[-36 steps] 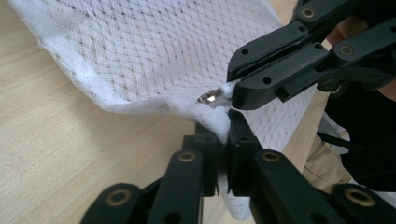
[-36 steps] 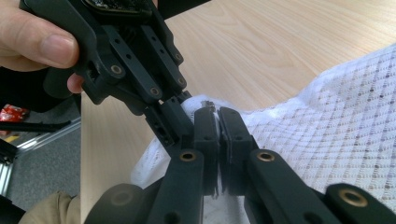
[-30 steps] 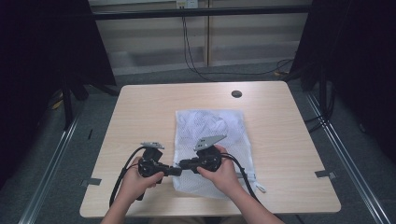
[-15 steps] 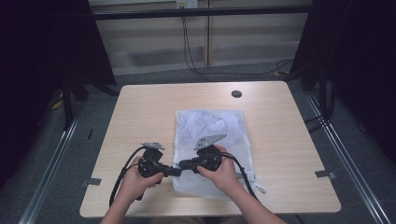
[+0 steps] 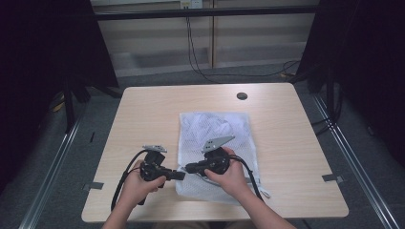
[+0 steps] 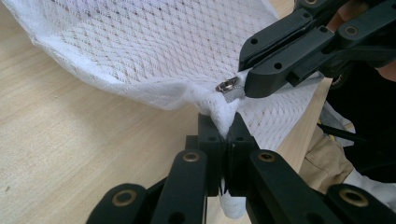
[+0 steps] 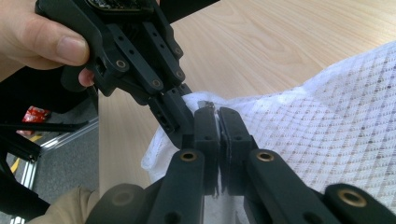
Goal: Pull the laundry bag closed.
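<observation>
A white mesh laundry bag (image 5: 215, 129) lies flat on the wooden table (image 5: 143, 114). At its near left corner both grippers meet, tips almost touching. My left gripper (image 5: 181, 175) (image 6: 227, 130) is shut on a fold of the bag's white edge fabric (image 6: 224, 112). My right gripper (image 5: 188, 168) (image 7: 218, 123) is shut on the small metal zipper pull (image 6: 229, 87) (image 7: 205, 103) just above that fold. The left gripper view shows the right gripper's (image 6: 252, 81) tip clamped on the pull. In the right gripper view, the left gripper (image 7: 175, 116) comes in from the upper left.
A round dark cable hole (image 5: 242, 95) sits near the table's far edge. The table's near edge runs just below both hands. Cables (image 5: 200, 62) lie on the floor beyond the table, and metal rails (image 5: 353, 157) flank it.
</observation>
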A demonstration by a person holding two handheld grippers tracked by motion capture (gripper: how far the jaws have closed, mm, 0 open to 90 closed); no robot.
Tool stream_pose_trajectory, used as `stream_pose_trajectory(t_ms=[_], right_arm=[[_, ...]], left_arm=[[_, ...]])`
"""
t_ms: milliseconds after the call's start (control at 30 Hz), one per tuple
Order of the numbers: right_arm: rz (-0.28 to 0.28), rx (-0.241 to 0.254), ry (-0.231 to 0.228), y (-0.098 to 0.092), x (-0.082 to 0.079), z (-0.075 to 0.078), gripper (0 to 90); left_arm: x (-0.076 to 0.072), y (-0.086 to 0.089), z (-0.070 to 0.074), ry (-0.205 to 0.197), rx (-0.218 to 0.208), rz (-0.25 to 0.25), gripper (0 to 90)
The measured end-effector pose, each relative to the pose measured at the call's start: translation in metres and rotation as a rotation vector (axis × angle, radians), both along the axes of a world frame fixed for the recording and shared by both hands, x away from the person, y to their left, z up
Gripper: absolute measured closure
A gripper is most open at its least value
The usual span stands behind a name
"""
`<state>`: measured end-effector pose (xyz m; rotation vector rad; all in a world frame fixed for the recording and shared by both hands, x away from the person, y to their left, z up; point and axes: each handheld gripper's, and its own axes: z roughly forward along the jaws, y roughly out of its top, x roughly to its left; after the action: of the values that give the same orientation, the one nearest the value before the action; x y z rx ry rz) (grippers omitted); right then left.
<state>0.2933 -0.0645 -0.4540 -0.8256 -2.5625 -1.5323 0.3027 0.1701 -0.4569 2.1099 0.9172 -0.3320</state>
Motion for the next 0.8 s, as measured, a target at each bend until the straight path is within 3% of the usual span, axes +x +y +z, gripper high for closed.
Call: stream_pose_trajectory(t_ms=[167,433,467,500,533,600,800], right_arm=[[0.002,0.0,-0.007,-0.0013,-0.0013,-0.0001,87.4],[-0.005,-0.016,-0.028,0.0023,-0.0014,-0.0018,87.4],[-0.008,-0.019,-0.028,0.0025,-0.0015,-0.0016,87.4],[-0.009,-0.025,-0.028,0.003,-0.0017,-0.0015,87.4],[-0.008,-0.025,-0.03,0.0026,-0.0017,-0.0013,87.4],[-0.01,-0.025,-0.03,0.002,-0.0019,-0.0008,87.4],[-0.009,-0.013,-0.031,-0.0037,-0.0031,0.0023,87.5]], left_arm=[[-0.0001,-0.0001,-0.0002,0.009,-0.013,-0.001,87.7],[0.0009,-0.0004,0.0007,0.016,-0.024,-0.003,77.9],[0.0009,-0.0003,0.0007,0.018,-0.027,0.003,78.0],[0.0008,-0.0003,0.0011,0.02,-0.02,0.008,86.6],[0.0014,0.0004,0.0016,0.022,-0.014,0.01,87.6],[0.0023,0.0018,0.003,0.031,-0.007,0.028,88.1],[0.0033,0.0059,0.0037,0.068,-0.042,0.066,88.6]])
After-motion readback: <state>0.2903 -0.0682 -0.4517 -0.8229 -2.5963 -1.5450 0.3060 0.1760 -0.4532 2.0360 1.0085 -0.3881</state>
